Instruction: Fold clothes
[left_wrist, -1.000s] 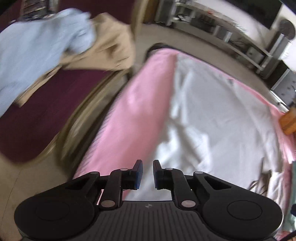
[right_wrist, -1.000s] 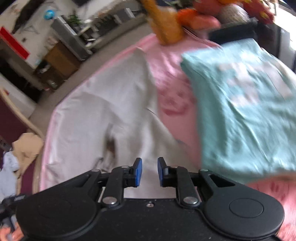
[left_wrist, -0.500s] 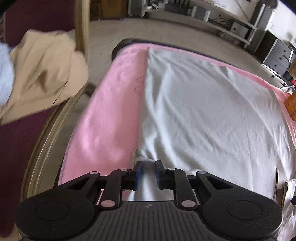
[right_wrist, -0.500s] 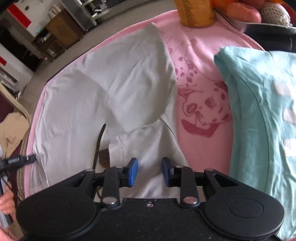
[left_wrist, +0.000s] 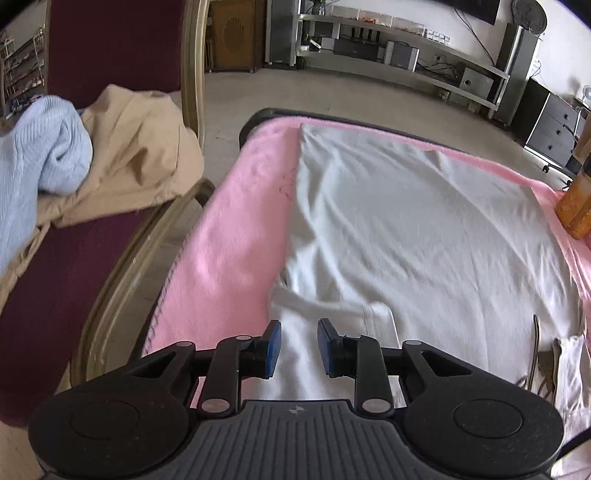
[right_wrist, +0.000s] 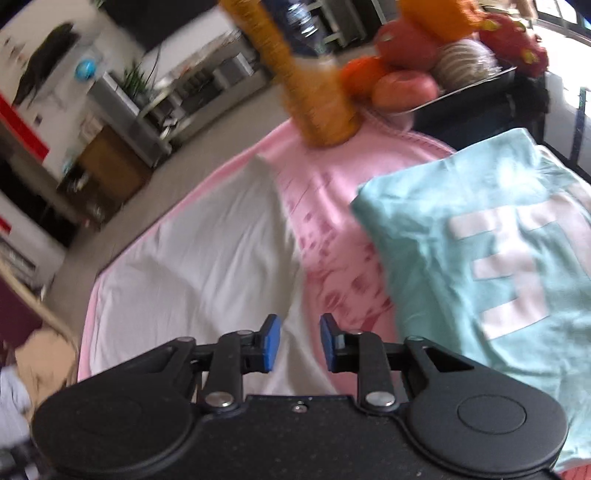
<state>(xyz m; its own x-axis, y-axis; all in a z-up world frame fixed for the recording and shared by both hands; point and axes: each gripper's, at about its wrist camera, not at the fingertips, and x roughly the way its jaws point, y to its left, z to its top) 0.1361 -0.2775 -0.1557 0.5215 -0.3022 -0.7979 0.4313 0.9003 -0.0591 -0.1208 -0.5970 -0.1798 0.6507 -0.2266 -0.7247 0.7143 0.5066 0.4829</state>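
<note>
A pink blanket (left_wrist: 229, 236) covers the table, and most of it lies under a white garment (left_wrist: 424, 229) spread flat with soft wrinkles, one edge running along the blanket's bare pink strip on the left of the left wrist view. In the right wrist view the same white garment (right_wrist: 192, 266) fills the lower left, its far corner pointing toward a tall orange container (right_wrist: 314, 92) that stands on the blanket near a tray of fruit (right_wrist: 424, 66). Just right of it, across a printed pink band, rests a folded teal shirt (right_wrist: 480, 236) with pale block lettering. A dark red chair (left_wrist: 55, 280) with a curved wooden frame stands beside the table and carries 2 loose garments, a tan one (left_wrist: 136, 155) and a light blue knit (left_wrist: 40, 162) lying partly on it. The left gripper (left_wrist: 298, 345) hangs over the near edge of the white garment, close to a folded flap; its jaws are opening, with a narrow gap, and the cloth shows below them, not pinched. The right gripper (right_wrist: 298, 341) hovers above the garment's right edge where it meets the pink print; its jaws are closing, a narrow gap remains, and nothing is clamped between the blue pads (right_wrist: 271, 343).
</note>
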